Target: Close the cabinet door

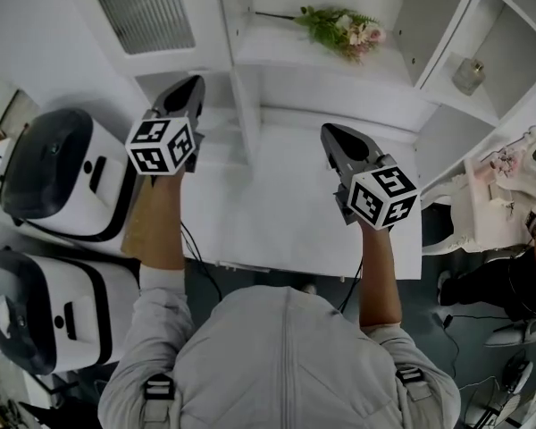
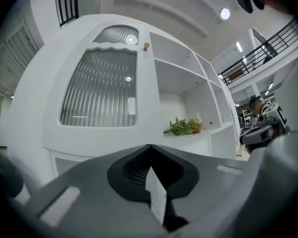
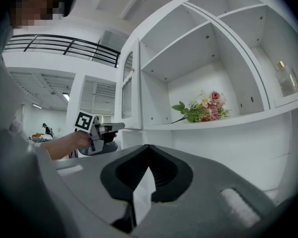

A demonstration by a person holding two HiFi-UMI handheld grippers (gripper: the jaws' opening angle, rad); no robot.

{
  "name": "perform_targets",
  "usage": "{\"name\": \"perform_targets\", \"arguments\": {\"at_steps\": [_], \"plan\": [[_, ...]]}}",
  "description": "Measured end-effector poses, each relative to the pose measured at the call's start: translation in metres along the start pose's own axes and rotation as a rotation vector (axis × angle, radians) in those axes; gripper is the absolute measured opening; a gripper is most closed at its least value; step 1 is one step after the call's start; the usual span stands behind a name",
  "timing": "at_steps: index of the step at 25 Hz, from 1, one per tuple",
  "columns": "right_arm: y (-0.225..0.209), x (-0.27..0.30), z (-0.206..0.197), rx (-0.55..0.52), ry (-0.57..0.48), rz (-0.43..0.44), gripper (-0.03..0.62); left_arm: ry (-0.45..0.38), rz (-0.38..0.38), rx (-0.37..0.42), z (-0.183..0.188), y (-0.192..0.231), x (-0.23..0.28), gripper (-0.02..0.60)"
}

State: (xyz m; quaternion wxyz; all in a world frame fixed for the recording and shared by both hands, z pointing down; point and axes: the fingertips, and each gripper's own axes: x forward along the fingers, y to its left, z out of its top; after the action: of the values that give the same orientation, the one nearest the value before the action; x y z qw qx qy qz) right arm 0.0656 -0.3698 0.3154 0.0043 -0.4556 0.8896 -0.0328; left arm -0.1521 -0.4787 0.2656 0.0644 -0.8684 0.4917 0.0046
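Observation:
The white cabinet door (image 2: 102, 88) has a ribbed glass pane and stands to the left of the open shelves (image 2: 181, 83). In the right gripper view the door (image 3: 130, 90) shows edge-on, swung out from the cabinet front. My left gripper (image 1: 192, 83) points level at the door's lower part, close to it; whether it touches I cannot tell. Its jaws (image 2: 150, 150) are shut with nothing between them. My right gripper (image 1: 329, 132) hangs in front of the open shelves, also shut and empty (image 3: 149, 150). It sees the left gripper (image 3: 102, 133) beside the door.
A bunch of flowers (image 1: 344, 29) lies on the middle shelf, and a glass bottle (image 1: 469, 74) stands in the compartment to the right. Two white machines (image 1: 58, 172) (image 1: 45, 307) stand at my left. White furniture (image 1: 491, 195) and floor cables (image 1: 482, 320) are at the right.

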Motion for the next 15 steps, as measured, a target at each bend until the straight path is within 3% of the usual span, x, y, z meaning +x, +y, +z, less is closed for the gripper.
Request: {"name": "perform_targets", "arguments": {"at_steps": [10, 15], "plan": [[0.024, 0.018, 0.023, -0.073, -0.043, 0.039, 0.002, 0.008, 0.024, 0.086, 0.001, -0.002, -0.072, 0.015], [0.043, 0.033, 0.03, -0.11, -0.05, 0.069, 0.002, -0.001, 0.04, 0.079, 0.001, -0.006, -0.104, 0.015]]}}
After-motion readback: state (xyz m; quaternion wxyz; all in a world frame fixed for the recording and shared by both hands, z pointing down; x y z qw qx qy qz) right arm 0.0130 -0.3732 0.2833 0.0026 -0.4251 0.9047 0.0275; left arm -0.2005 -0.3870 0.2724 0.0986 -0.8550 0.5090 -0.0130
